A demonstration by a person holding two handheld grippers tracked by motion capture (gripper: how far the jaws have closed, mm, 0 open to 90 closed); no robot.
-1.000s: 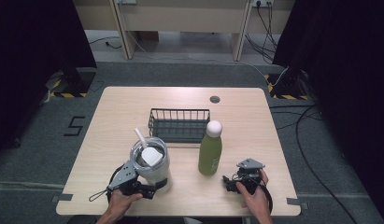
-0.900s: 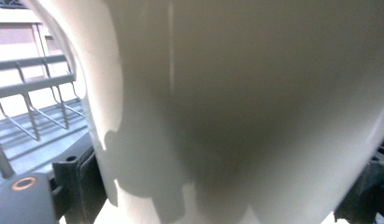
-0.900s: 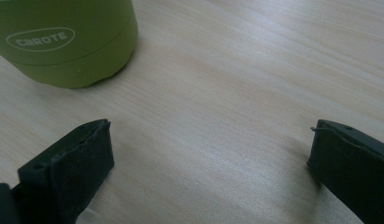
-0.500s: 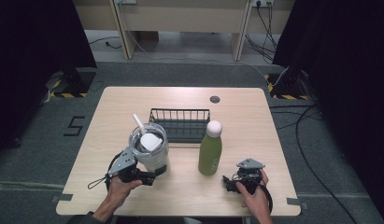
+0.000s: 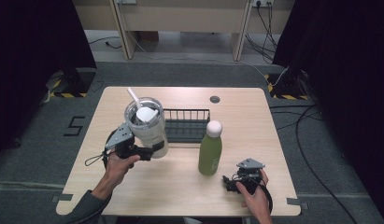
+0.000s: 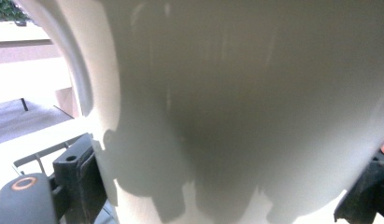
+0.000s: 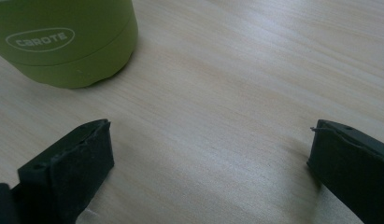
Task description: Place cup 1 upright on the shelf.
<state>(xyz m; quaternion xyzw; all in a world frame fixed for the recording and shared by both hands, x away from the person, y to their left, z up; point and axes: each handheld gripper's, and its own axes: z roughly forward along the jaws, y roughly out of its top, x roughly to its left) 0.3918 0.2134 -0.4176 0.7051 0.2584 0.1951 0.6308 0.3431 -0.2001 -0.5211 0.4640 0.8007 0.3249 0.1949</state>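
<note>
Above table | left tool (image 5: 150,151) grips tumbler (image 5: 147,126); upright, straw up-left | right tool (image 5: 231,183) spread

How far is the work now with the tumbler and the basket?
Done: the left gripper is shut on the white tumbler, which looks lifted off the table. In hand: it hangs by the wire basket, not inside. Left: probably setting it in. The green bottle stands untouched; the right gripper rests open.
</note>
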